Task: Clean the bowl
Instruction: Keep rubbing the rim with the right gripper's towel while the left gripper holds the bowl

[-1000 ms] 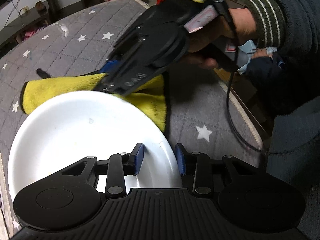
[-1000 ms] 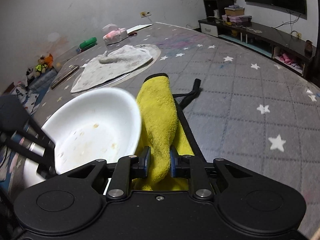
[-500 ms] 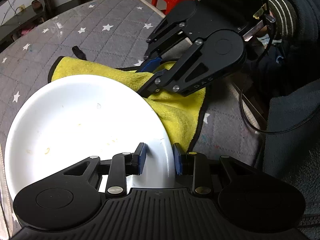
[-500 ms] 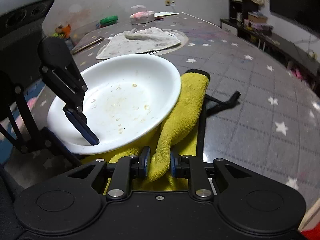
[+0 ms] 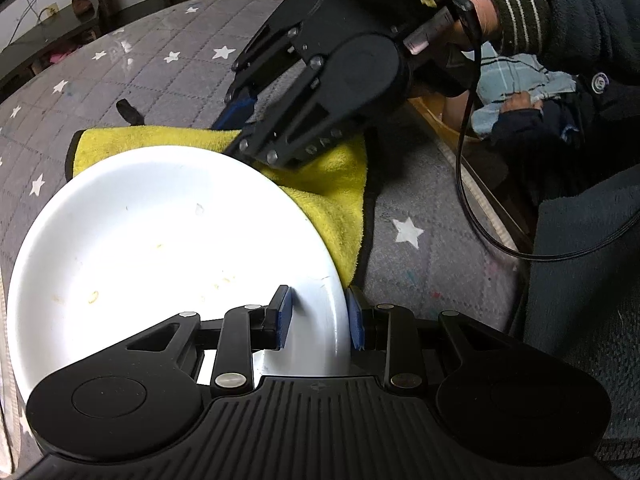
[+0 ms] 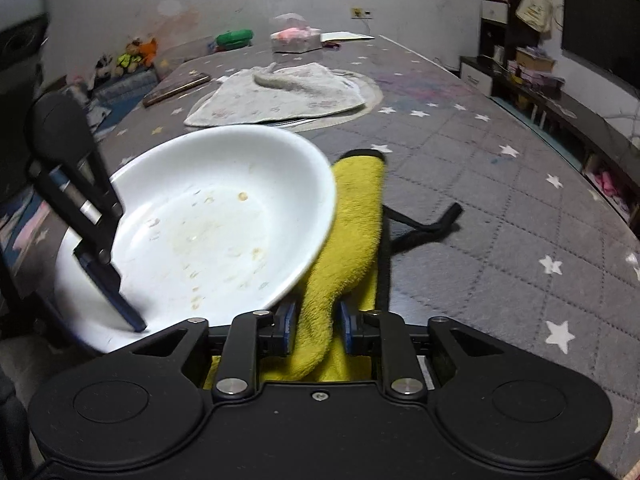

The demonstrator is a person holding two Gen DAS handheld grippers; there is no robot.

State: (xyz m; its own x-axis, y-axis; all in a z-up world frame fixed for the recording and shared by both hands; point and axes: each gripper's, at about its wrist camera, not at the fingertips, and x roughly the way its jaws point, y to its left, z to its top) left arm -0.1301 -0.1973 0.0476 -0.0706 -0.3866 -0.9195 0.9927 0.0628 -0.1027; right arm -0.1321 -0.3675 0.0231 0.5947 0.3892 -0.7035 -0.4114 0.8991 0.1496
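Observation:
A white bowl point(image 5: 160, 232) with small food specks inside is held by its rim in my left gripper point(image 5: 318, 316), one pad inside and one outside. It also shows in the right wrist view point(image 6: 216, 216), tilted, with my left gripper point(image 6: 116, 292) at its left rim. My right gripper point(image 6: 316, 328) is shut on a fold of a yellow cloth point(image 6: 352, 232). The cloth point(image 5: 328, 176) lies partly under the bowl's far edge, with my right gripper point(image 5: 244, 128) on it.
The grey star-patterned table cover point(image 6: 480, 184) stretches ahead. A pale towel point(image 6: 288, 92) lies on a round mat farther back, with a tissue box point(image 6: 296, 40) and a green object point(image 6: 234, 38) behind. A black strap point(image 6: 428, 228) lies beside the cloth. A person's arm and cable point(image 5: 472, 160) are at right.
The right gripper with the yellow cloth has shifted along the bowl's edge. The bowl stays held in the left gripper and has tilted slightly.

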